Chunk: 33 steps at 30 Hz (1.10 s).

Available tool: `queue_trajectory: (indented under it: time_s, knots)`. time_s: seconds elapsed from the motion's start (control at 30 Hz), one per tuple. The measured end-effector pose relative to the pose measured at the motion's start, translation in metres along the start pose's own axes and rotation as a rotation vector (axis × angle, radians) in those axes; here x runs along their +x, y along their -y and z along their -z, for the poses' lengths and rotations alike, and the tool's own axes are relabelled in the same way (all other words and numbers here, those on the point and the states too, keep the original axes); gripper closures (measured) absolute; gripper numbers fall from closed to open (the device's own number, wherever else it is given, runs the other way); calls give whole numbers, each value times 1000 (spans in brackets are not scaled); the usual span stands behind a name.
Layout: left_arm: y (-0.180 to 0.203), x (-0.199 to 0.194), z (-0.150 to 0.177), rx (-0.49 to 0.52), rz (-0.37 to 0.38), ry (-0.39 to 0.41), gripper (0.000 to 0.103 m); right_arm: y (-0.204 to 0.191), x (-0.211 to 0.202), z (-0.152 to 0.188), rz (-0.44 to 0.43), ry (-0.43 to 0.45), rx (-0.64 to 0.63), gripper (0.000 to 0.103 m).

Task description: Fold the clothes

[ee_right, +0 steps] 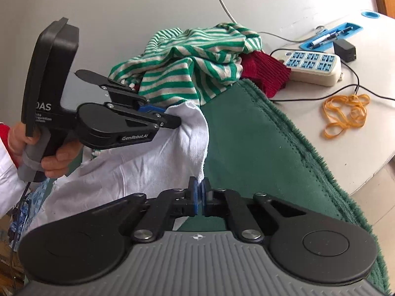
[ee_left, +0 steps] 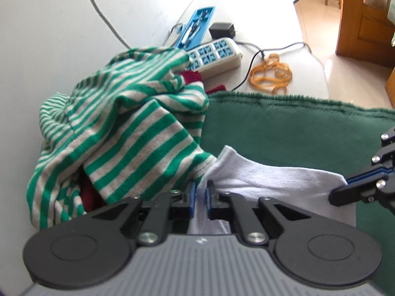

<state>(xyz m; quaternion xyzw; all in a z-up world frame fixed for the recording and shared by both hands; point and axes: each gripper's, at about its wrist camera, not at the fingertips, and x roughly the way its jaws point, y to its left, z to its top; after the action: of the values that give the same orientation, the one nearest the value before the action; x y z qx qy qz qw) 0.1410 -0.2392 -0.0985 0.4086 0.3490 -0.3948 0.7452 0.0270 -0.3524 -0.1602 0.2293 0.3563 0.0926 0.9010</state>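
Note:
A white garment (ee_left: pixel 259 175) (ee_right: pixel 138 162) hangs stretched between both grippers above a dark green mat (ee_left: pixel 284 128) (ee_right: pixel 246 135). My left gripper (ee_left: pixel 200 194) (ee_right: pixel 170 116) is shut on one edge of the white cloth, close beside a heap of green-and-white striped clothing (ee_left: pixel 128 125) (ee_right: pixel 192 64). My right gripper (ee_right: pixel 199 192) (ee_left: pixel 340 190) is shut on another corner of the same cloth, which pokes up between its blue pads. A dark red knit piece (ee_right: pixel 266 71) (ee_left: pixel 192 76) lies under the striped heap at the mat's far edge.
On the white table (ee_left: pixel 284 32) (ee_right: pixel 370 148) behind the mat lie a power strip (ee_left: pixel 217 54) (ee_right: pixel 313 66), a black adapter (ee_left: pixel 222 29), a blue pen tray (ee_right: pixel 330 37), black cables and orange rubber bands (ee_left: pixel 271 71) (ee_right: pixel 345 113). A hand (ee_right: pixel 59 157) grips the left handle.

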Motion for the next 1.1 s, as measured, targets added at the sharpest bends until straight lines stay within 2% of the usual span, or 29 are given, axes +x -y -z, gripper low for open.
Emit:
queue_trajectory:
  time_s: [0.23, 0.27, 0.4, 0.67, 0.83, 0.93, 1.1]
  knots:
    - [-20, -36, 14, -4, -16, 59, 99, -43, -19, -4, 13, 77, -193, 100]
    - [-23, -43, 19, -8, -21, 68, 103, -53, -20, -4, 9, 83, -219, 100]
    - [-36, -71, 43, -9, -55, 105, 102, -90, -23, 1, -13, 99, -309, 100]
    - [-68, -107, 126, -134, -81, 138, 101, -167, -3, 29, -121, 69, -384, 100]
    - [-78, -113, 184, -181, -78, 116, 96, -217, 21, 65, -105, 41, -486, 100]
    - [-79, -111, 214, -203, -61, 106, 94, -233, 31, 82, -85, 17, -515, 100]
    - [-81, -102, 249, -229, -40, 96, 84, -249, 47, 105, -38, -23, -548, 100]
